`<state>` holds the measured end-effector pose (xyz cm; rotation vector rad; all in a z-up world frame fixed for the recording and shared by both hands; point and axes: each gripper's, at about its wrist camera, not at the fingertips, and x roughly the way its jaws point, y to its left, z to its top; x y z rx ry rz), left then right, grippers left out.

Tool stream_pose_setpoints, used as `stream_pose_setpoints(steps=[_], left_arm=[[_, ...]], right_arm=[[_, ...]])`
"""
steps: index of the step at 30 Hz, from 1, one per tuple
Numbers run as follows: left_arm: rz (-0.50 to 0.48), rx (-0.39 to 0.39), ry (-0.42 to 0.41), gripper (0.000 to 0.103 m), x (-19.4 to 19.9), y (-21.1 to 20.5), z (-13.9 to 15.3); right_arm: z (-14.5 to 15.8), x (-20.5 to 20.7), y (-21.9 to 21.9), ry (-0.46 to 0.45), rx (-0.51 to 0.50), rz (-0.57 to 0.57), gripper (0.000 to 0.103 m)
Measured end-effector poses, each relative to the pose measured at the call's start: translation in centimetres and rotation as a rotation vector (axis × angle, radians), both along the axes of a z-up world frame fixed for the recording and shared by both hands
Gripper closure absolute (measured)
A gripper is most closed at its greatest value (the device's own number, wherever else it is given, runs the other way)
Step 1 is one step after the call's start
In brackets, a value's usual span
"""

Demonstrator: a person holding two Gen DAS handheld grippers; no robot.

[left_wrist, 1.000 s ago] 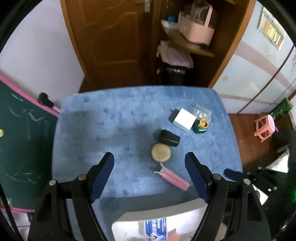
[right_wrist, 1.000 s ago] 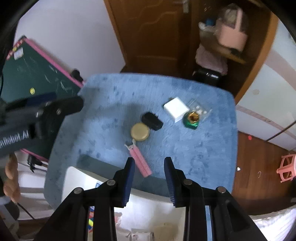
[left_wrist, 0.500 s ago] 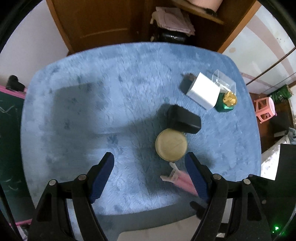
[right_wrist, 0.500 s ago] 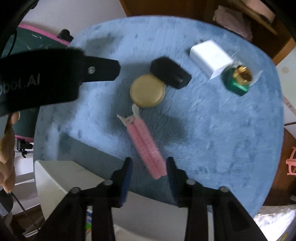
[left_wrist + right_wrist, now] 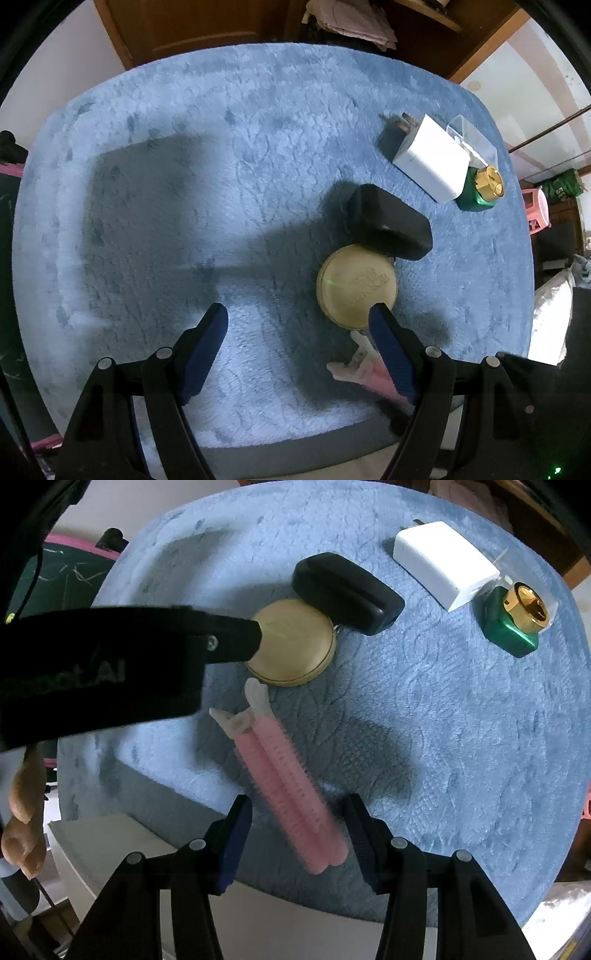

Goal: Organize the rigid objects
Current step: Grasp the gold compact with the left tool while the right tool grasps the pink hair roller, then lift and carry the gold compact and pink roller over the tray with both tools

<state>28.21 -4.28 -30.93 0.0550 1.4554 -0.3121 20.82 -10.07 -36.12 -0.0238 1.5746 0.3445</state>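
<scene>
Pink hair clip | lying between right tool tips, untouched | jaws opening | left tool open

A home room: wooden door, folded laundry on a shelf, pink child's stool, chalkboard.

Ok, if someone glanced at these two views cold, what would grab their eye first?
Probably the pink hair roller clip, lying on the blue plush mat between the open, still-widening fingers of the right hand-held gripper. Next, the round gold tin touching a black case, then the white charger beside a green bottle with a gold cap.
</scene>
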Motion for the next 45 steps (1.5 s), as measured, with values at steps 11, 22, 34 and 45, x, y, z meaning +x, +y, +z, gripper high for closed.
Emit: stream_pose_setpoints(steps=[11, 22, 34, 45], left_arm=[[-0.022, 0.006, 0.020, 0.022, 0.6, -2.6, -1.5], [-0.014, 0.048, -0.048, 0.022, 0.8, -4.6, -2.5], [-0.016, 0.143, -0.077, 0.029, 0.8, -6.4, -3.2], [0.053, 0.090, -0.128, 0.044, 0.1, -4.9, -1.3]], right_arm=[[0.6, -1.5, -2.3, 0.027, 0.048, -0.038, 0.074], [0.7, -2.5, -2.7, 0.029, 0.054, -0.061, 0.074], [1.8, -3.0, -5.1, 0.022, 0.066, -0.078, 0.075], [3.4, -3.7, -5.4, -0.007, 0.080, -0.084, 0.077]])
